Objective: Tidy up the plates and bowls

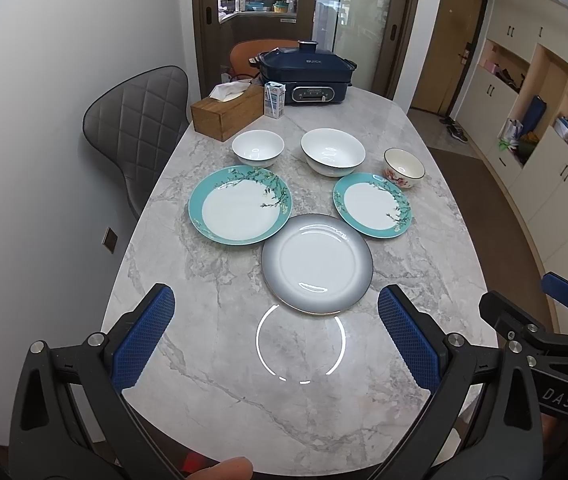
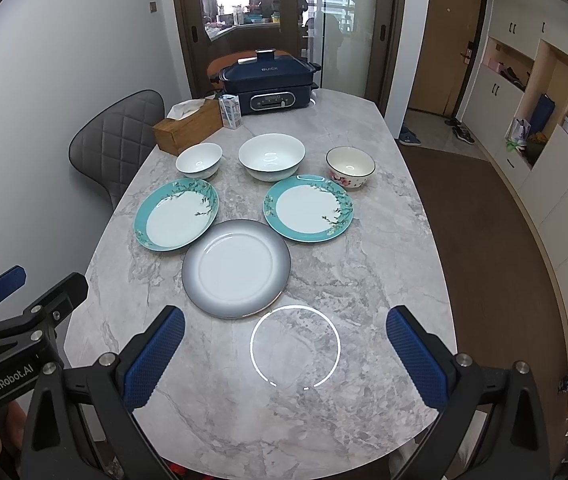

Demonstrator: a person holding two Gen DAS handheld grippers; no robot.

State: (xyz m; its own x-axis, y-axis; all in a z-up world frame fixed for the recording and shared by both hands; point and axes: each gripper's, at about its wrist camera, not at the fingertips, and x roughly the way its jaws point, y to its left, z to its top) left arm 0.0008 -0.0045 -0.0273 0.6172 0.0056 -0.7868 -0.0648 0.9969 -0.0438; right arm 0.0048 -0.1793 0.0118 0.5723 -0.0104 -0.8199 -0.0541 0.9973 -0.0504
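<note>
A grey-rimmed plate [image 1: 317, 264] [image 2: 236, 274] lies nearest on the marble table [image 1: 212, 360] [image 2: 363, 280]. Behind it sit a large teal floral plate [image 1: 240, 205] [image 2: 176, 214] on the left and a smaller teal plate [image 1: 371, 205] [image 2: 308, 209] on the right. Further back stand a small white bowl [image 1: 258, 147] [image 2: 199, 160], a large white bowl [image 1: 332, 151] [image 2: 271, 156] and a floral bowl [image 1: 403, 167] [image 2: 350, 167]. My left gripper [image 1: 276, 336] hangs open before the grey plate, empty. My right gripper [image 2: 285, 354] is open too, nothing between its fingers.
At the far end stand a wooden tissue box [image 1: 227, 114] [image 2: 188, 128], a milk carton [image 1: 275, 99] [image 2: 231, 111] and a blue electric cooker [image 1: 305, 76] [image 2: 270, 82]. A grey chair [image 1: 140, 128] [image 2: 114, 142] is at the table's left. Cabinets [image 2: 555, 152] line the right wall.
</note>
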